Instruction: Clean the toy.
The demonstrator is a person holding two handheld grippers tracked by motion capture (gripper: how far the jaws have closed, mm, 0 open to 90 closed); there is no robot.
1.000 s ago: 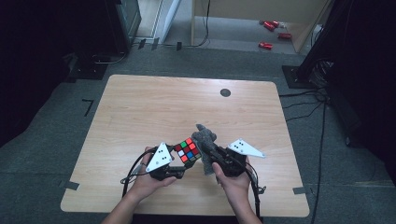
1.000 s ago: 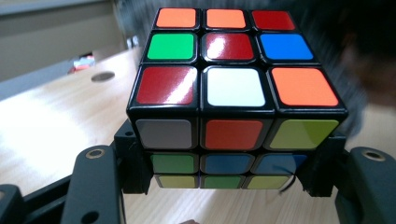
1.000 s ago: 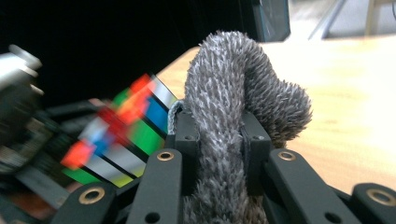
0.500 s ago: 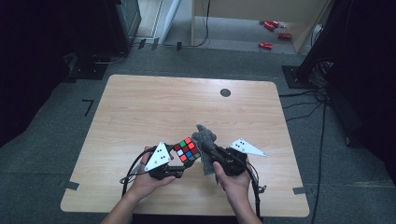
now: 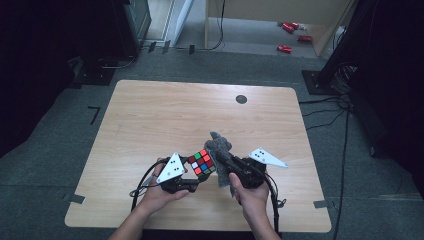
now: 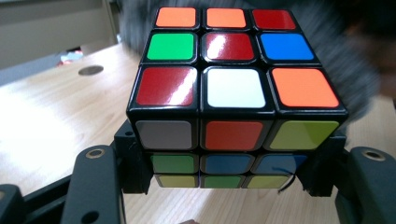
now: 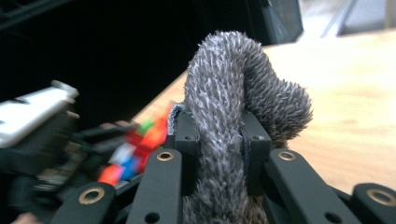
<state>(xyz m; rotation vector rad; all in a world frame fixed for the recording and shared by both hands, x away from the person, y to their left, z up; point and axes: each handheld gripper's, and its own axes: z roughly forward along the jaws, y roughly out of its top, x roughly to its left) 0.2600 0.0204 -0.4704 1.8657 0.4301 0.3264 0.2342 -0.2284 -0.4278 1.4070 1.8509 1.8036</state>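
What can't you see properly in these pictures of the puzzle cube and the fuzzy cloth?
- Puzzle cube, left gripper view: its bottom row sits low between the left gripper jaws and is partly covered by them; its far sides face away.
- Puzzle cube, right gripper view: blurred, colours smear.
- Grey fuzzy cloth, right gripper view: its lower end is cut off by the bottom edge, behind the right gripper.
- Red things on the floor, high view: too small to name.

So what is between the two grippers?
In the high view, the cube and the grey cloth lie between the left gripper and the right gripper.
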